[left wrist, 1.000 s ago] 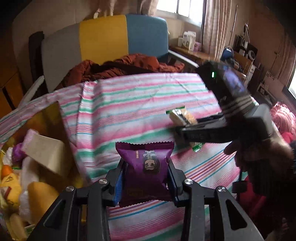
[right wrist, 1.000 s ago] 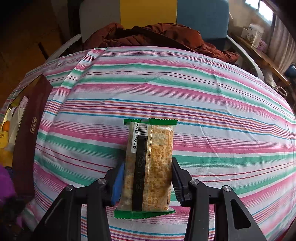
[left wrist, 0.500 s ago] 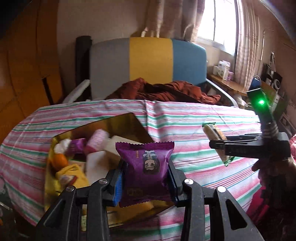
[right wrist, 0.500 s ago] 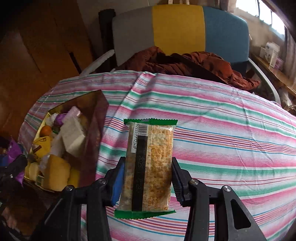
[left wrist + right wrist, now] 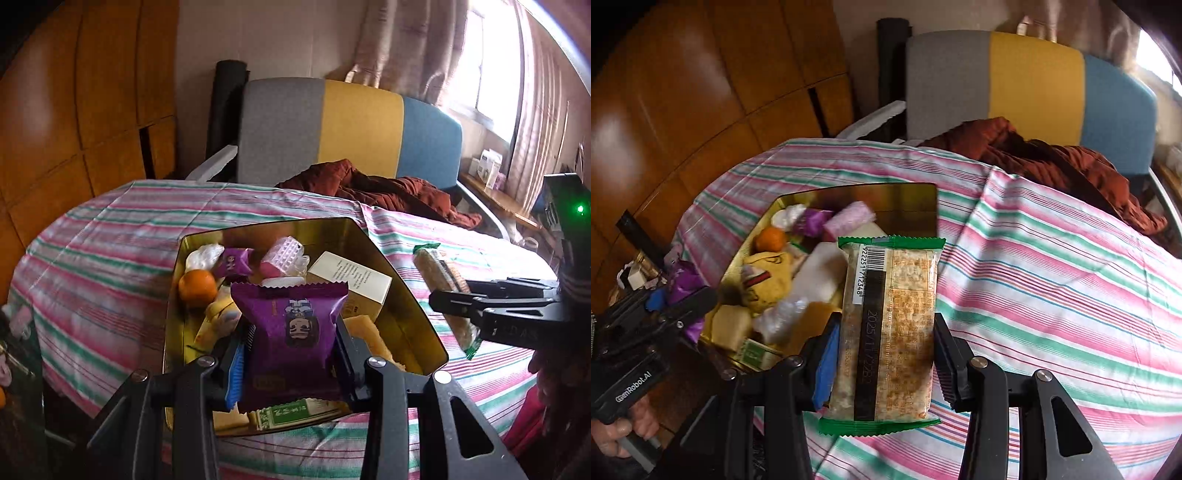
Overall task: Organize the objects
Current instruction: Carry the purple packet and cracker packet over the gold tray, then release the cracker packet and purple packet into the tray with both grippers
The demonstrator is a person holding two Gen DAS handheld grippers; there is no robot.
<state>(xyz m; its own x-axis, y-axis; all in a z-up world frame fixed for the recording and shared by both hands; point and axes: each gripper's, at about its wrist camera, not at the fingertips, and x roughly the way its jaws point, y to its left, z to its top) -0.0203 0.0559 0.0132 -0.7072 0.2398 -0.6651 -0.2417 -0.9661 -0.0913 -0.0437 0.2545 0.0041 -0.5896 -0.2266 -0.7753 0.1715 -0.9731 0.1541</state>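
From the left wrist camera, the left gripper (image 5: 291,343) is clamped on a purple snack packet (image 5: 291,332) with a small cartoon face printed on it, both fingers pressed against its sides. The packet hangs above the near part of a gold tin (image 5: 406,280) that sits on a table under a pink, green and white striped tablecloth (image 5: 110,236). Inside the tin lie an orange (image 5: 197,288), a small purple carton (image 5: 233,262), a pink wrapped block (image 5: 282,256), a cream box (image 5: 351,284) with printed text and several yellowish packets. To the right, the right gripper (image 5: 448,308) appears side-on, closed on a long cracker packet (image 5: 441,291) — it is held over the cloth just beside the tin's right wall. A chair (image 5: 351,125) in grey, yellow and blue stands behind the table with a rust-coloured garment (image 5: 388,188) heaped on its seat.

From the right wrist camera, the right gripper (image 5: 884,343) grips the cracker packet (image 5: 890,328) upright between its fingers, its green-edged wrapper showing a barcode and a printed date strip. The gold tin (image 5: 905,203) lies to the left and beyond it, with the orange (image 5: 770,238) and the other items blurred. At the far left the left gripper (image 5: 677,306) shows — a hand (image 5: 624,428) around its handle, the purple snack packet (image 5: 685,284) between its fingers at the tin's near-left edge.
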